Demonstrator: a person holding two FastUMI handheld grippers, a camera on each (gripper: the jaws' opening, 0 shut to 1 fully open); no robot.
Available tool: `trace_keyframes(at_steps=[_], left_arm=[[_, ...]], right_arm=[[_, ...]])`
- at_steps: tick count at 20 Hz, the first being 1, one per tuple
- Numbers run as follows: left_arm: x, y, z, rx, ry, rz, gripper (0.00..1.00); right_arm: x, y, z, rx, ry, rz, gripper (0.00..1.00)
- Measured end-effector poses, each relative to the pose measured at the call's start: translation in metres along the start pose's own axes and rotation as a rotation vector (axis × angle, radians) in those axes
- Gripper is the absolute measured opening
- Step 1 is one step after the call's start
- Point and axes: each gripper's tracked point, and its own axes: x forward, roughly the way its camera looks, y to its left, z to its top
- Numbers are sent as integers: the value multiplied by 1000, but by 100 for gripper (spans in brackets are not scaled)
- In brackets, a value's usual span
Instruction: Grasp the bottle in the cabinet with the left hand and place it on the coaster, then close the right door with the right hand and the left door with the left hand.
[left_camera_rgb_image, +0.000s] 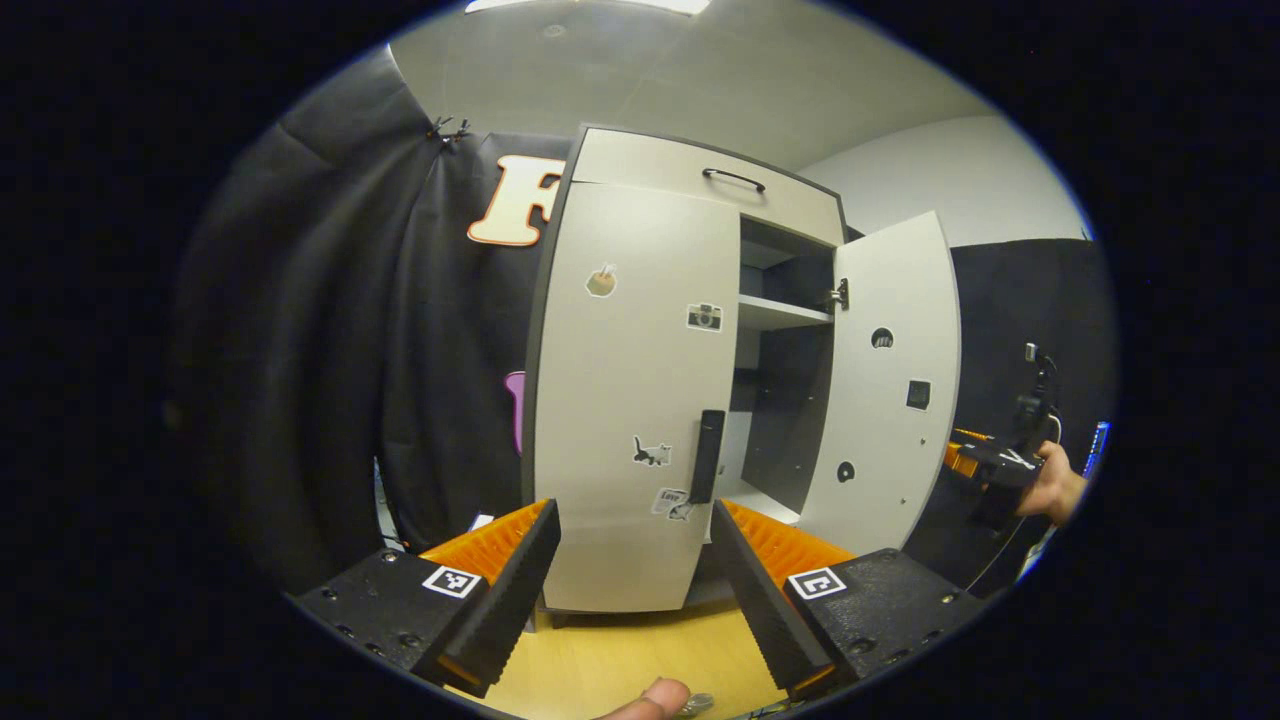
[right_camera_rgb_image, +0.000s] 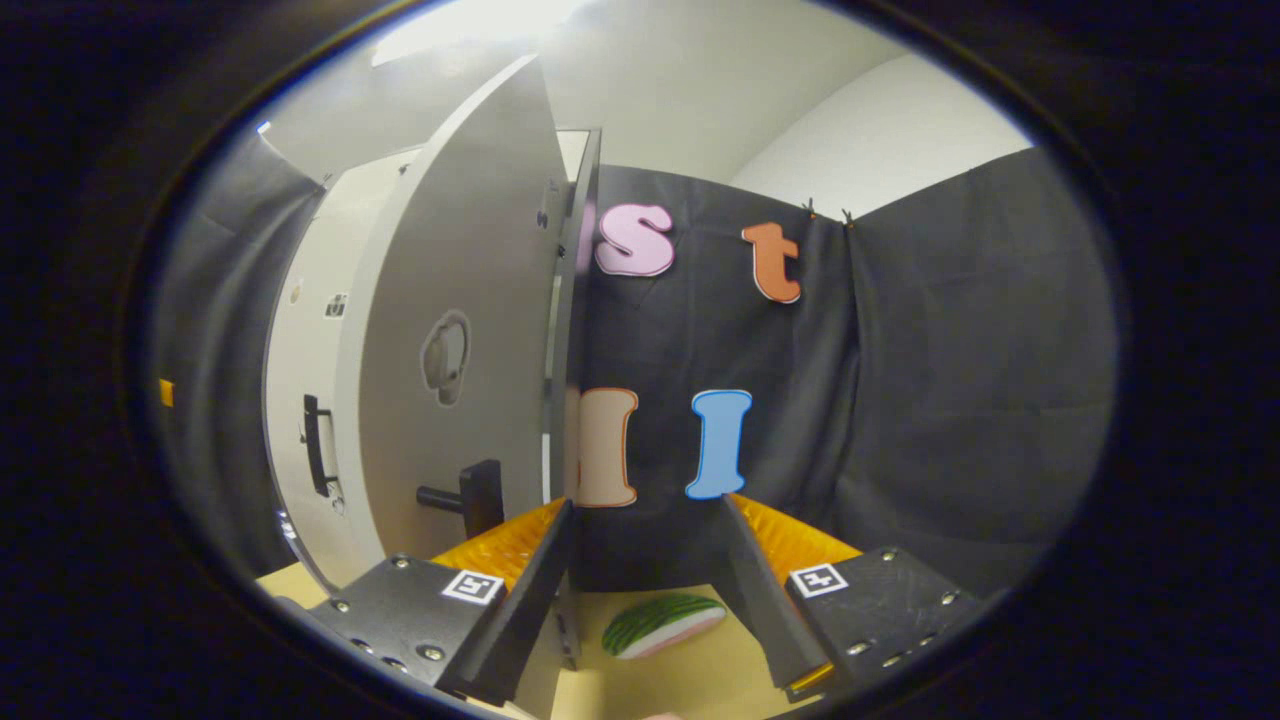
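The pale cabinet (left_camera_rgb_image: 640, 200) stands ahead in the left gripper view. Its left door (left_camera_rgb_image: 620, 400), with stickers and a black handle (left_camera_rgb_image: 707, 455), lies flat across the front. The right door (left_camera_rgb_image: 885, 380) is swung out, baring dark shelves (left_camera_rgb_image: 785, 315). My left gripper (left_camera_rgb_image: 634, 512) is open and holds nothing, just short of the left door. Farther right a hand holds my right gripper (left_camera_rgb_image: 1000, 468). In the right gripper view, the right door's outer face (right_camera_rgb_image: 450, 300) and its black handle (right_camera_rgb_image: 470, 495) are close at left. My right gripper (right_camera_rgb_image: 648, 505) is open beside the door's hinge edge.
A flat green-striped, pink-edged piece like a melon slice (right_camera_rgb_image: 665, 625) lies on the wooden table (right_camera_rgb_image: 700, 675) between the right gripper's fingers. A fingertip (left_camera_rgb_image: 650, 700) shows low in the left gripper view. Black cloth hangs behind and beside the cabinet.
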Motion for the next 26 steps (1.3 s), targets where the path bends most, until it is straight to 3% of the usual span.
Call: trace_keyframes(at_steps=[1,7,8,13,14,15,16,19,20,21,22,24,26], left_arm=[[2,-6,0,3,-2,-10,96],[1,-31,-3,0,16,-46,96],[0,-33,-3,-3,17,-45,96],[-7,-35,-8,-43,32,-40,96],[-8,-35,-9,-50,36,-40,92],[-9,-35,-9,-53,37,-37,92],[-10,-35,-8,-51,37,-33,96],[-11,-36,-5,-40,29,-26,96],[-11,-36,-4,-36,25,-27,96],[-11,-36,-3,-32,23,-27,92],[-11,-35,-3,-29,22,-28,96],[-9,-37,-5,-25,23,-30,92],[-7,-39,-9,-23,34,-36,96]], right_arm=[[-2,0,1,-9,-5,2,89],[-11,3,6,-6,-18,5,84],[-11,3,6,-12,-20,1,89],[-14,8,6,-10,-12,-12,89],[-15,12,6,-10,-13,-9,89],[-16,17,6,-7,-13,-1,84],[-16,24,6,-2,-12,11,88],[-20,45,7,-3,-20,64,85],[-20,46,6,-4,-21,67,89],[-21,48,6,-4,-23,64,88],[-21,48,6,-4,-24,58,89],[-23,47,5,2,-19,43,84],[-24,49,6,0,-16,33,84]])
